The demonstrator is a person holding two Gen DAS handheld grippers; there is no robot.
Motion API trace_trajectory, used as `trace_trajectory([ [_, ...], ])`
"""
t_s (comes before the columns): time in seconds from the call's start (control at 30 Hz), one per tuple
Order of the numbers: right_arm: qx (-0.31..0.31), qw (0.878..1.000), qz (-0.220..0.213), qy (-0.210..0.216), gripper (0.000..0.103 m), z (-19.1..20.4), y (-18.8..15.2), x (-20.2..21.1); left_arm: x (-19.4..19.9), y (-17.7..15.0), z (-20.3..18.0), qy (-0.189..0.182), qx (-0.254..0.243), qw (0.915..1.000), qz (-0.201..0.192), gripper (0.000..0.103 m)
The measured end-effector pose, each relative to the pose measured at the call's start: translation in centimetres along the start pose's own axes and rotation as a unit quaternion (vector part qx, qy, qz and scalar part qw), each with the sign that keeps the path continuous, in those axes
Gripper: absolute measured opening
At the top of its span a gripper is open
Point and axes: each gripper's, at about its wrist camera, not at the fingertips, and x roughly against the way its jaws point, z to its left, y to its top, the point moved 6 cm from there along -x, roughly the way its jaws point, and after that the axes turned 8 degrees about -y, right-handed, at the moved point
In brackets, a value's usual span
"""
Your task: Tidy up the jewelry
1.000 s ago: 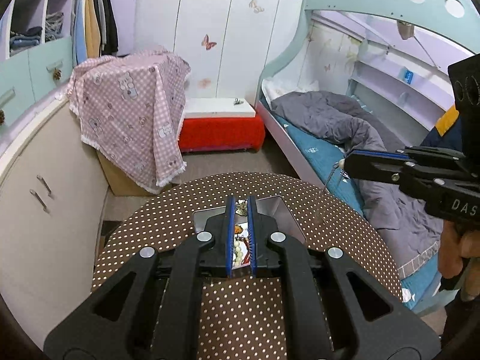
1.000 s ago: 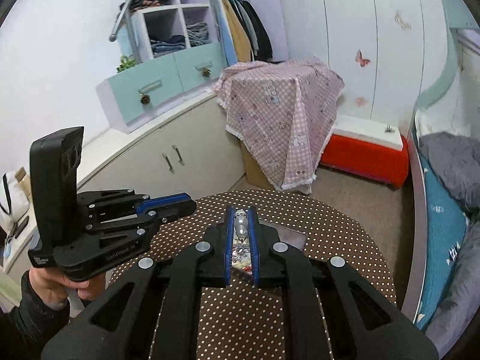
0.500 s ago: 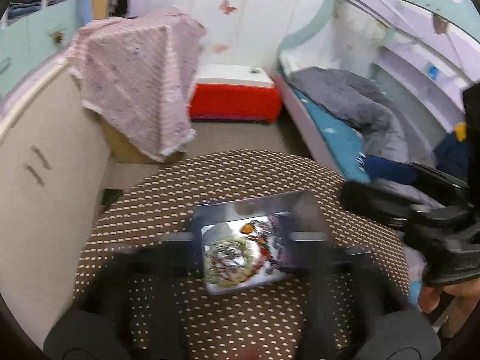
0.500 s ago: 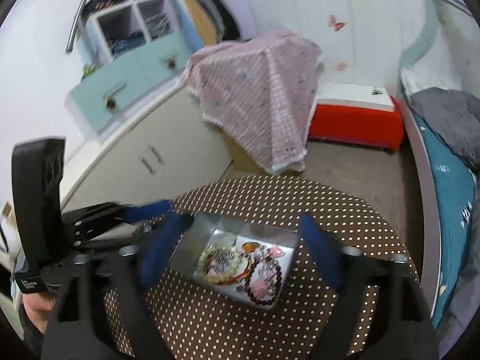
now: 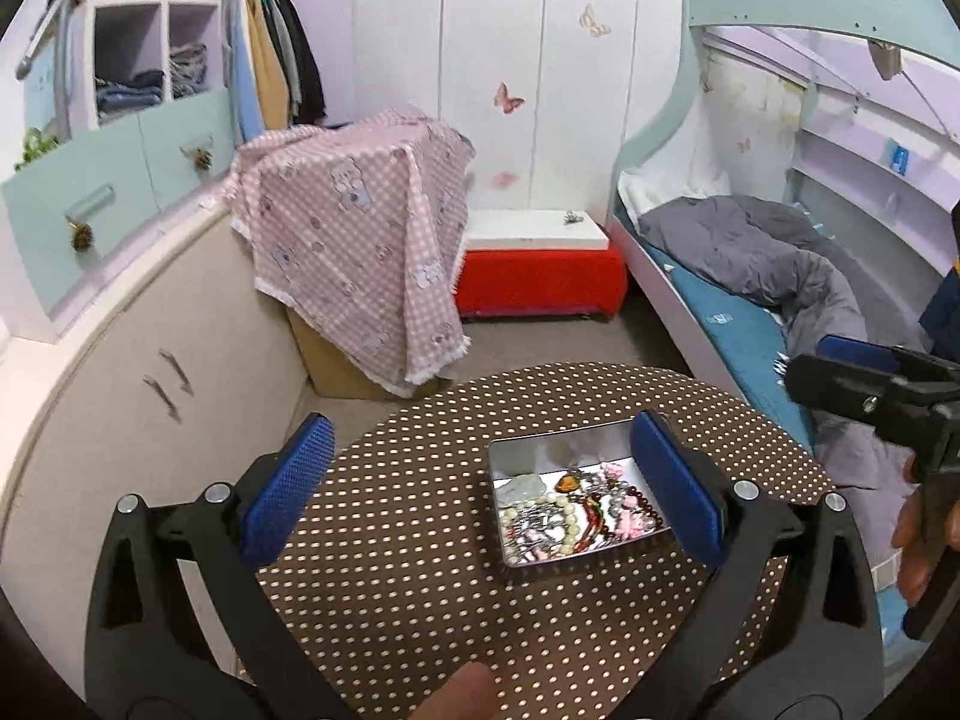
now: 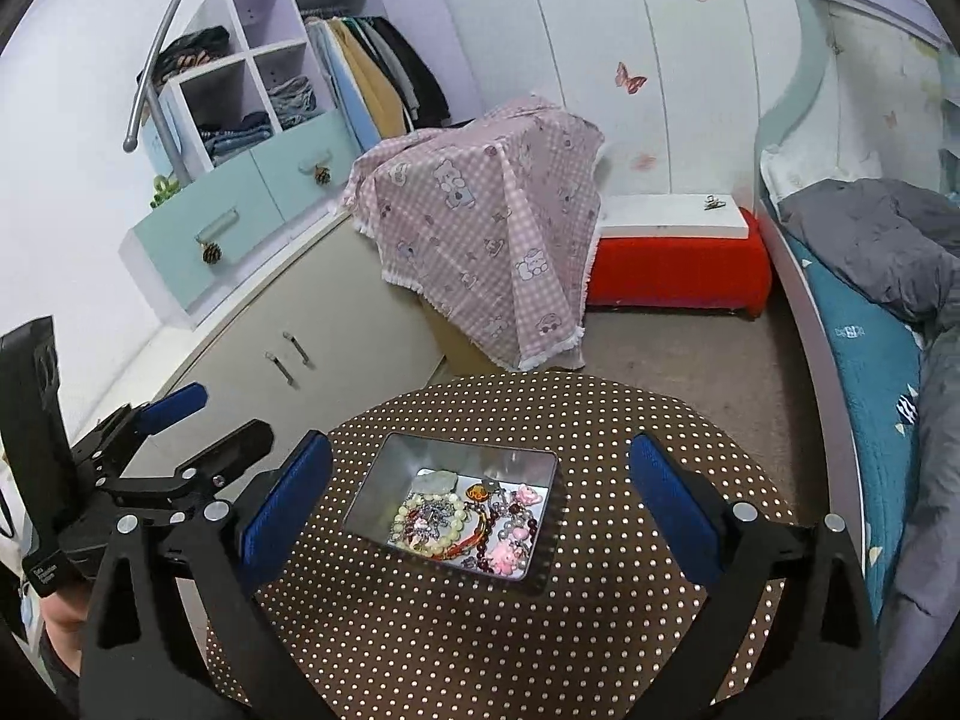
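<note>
Silver rectangular metal tin (image 6: 384, 480) heaped with beaded jewelry (image 6: 474, 519) sits mid-table on the brown polka-dot cloth (image 6: 480, 630). Left gripper (image 5: 480, 489) and right gripper (image 6: 480, 501) hover above, jaws opening, nothing between; the tin lies at one o'clock in the left view, twelve in the right.

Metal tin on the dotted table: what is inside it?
The tin holds a tangled heap of jewelry: pale bead bracelets, dark red beads, pink charms, an orange pendant and a pale stone. Its far end is bare metal. Whatever lies under the heap is covered.
</note>
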Motion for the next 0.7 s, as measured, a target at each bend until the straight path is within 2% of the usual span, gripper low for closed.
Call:
trace_trajectory([
  [0.17,0.004,1.0,-0.016,-0.009,0.095,0.2,-0.8,2.3,2.9,-0.2,-0.4,0.024,-0.015,0.9994,-0.022,0.097],
  [0.3,0.007,0.999,-0.033,-0.032,0.095,0.4,-1.6,4.2,5.1,-0.7,-0.8,0.027,-0.013,0.9988,-0.039,0.097],
  [0.47,0.033,0.996,-0.068,-0.055,0.095,1.8,-3.1,7.6,8.7,-1.8,-1.3,0.045,-0.012,0.9968,-0.065,0.097],
  [0.6,0.044,0.992,-0.092,-0.074,0.095,3.1,-4.4,10.1,12.1,-3.1,-2.3,0.04,-0.007,0.9952,-0.089,0.097],
  [0.7,0.047,0.989,-0.11,-0.082,0.095,3.9,-5.7,11.8,14.4,-3.8,-2.5,0.05,-0.001,0.9924,-0.112,0.097],
])
